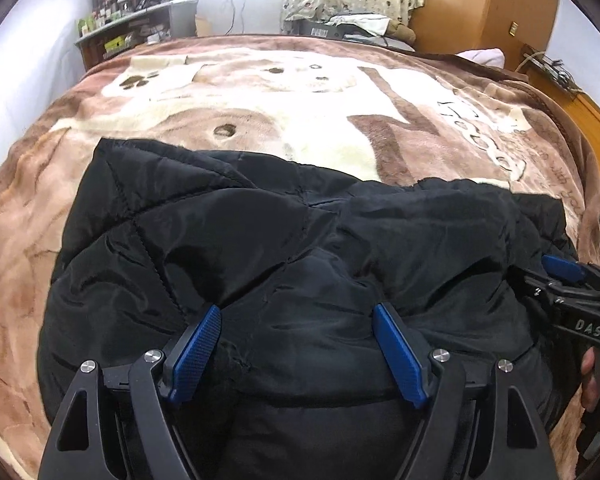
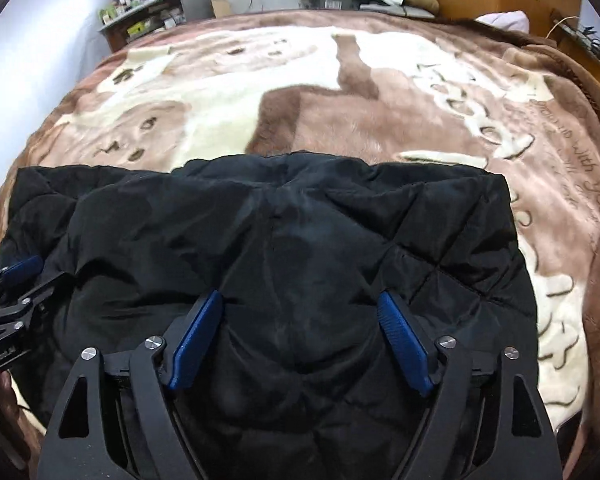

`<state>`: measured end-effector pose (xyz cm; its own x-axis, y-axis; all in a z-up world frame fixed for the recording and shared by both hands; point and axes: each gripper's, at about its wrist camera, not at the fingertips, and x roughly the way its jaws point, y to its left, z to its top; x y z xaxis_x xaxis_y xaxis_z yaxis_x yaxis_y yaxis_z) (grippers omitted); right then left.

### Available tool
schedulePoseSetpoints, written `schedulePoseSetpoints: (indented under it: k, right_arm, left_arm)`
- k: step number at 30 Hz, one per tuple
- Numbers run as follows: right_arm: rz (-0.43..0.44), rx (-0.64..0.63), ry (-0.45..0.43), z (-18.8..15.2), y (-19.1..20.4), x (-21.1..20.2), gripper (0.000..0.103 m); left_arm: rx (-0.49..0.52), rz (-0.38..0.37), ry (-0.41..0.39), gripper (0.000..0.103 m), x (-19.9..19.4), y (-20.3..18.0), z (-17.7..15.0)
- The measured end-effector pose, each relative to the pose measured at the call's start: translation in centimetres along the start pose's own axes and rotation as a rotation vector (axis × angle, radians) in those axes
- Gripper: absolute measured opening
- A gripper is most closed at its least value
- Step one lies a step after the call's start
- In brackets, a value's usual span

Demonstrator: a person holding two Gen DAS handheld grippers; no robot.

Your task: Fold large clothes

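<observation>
Left wrist view: both claws, left claw (image 1: 296,316) and right claw (image 2: 302,304), released over black jacket (image 1: 260,240) on blanket (image 1: 320,92).

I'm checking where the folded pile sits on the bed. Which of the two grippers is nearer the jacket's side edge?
The right gripper: bare blanket shows just past the black jacket beside it, while the left gripper has padded jacket on both sides.

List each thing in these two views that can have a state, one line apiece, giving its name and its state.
black quilted jacket: folded over, puffy, lying on the blanket
blanket: spread flat over the bed
left gripper: open, tips pressing into the jacket
right gripper: open, tips pressing into the jacket
</observation>
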<state>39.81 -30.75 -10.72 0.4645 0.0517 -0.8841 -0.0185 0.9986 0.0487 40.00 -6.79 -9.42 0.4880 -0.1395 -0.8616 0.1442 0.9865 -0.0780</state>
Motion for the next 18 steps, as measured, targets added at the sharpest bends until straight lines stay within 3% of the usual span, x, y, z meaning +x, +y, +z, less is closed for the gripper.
schedulePoseSetpoints:
  k: [6, 10, 13, 15, 17, 18]
  right_arm:
    - [-0.002, 0.045, 0.049, 0.9, -0.4, 1.7, 0.084]
    - [0.016, 0.039, 0.076, 1.1, -1.3, -0.1, 0.084]
    - [-0.058, 0.030, 0.014, 0.7, -2.6, -2.5, 0.083]
    - [-0.097, -0.002, 0.023, 0.0, -3.4, -3.0, 0.083]
    - [-0.093, -0.009, 0.043, -0.8, -4.3, -2.7, 0.083]
    - [-0.075, 0.001, 0.050, -1.2, -4.9, -2.2, 0.083]
  left_arm:
    - [-0.051, -0.027, 0.038, 0.079, 1.7, 0.9, 0.8]
    - [-0.057, -0.048, 0.089, 0.075, 1.2, 1.5, 1.5]
    - [-0.060, -0.050, 0.073, 0.068, -0.1, 2.5, 1.3]
    - [-0.071, -0.069, 0.067, 0.066, -0.7, 3.2, 1.1]
    - [-0.043, -0.064, 0.042, 0.066, -1.6, 3.4, 0.7]
    - [-0.015, -0.026, 0.026, 0.066, -1.9, 3.3, 0.5]
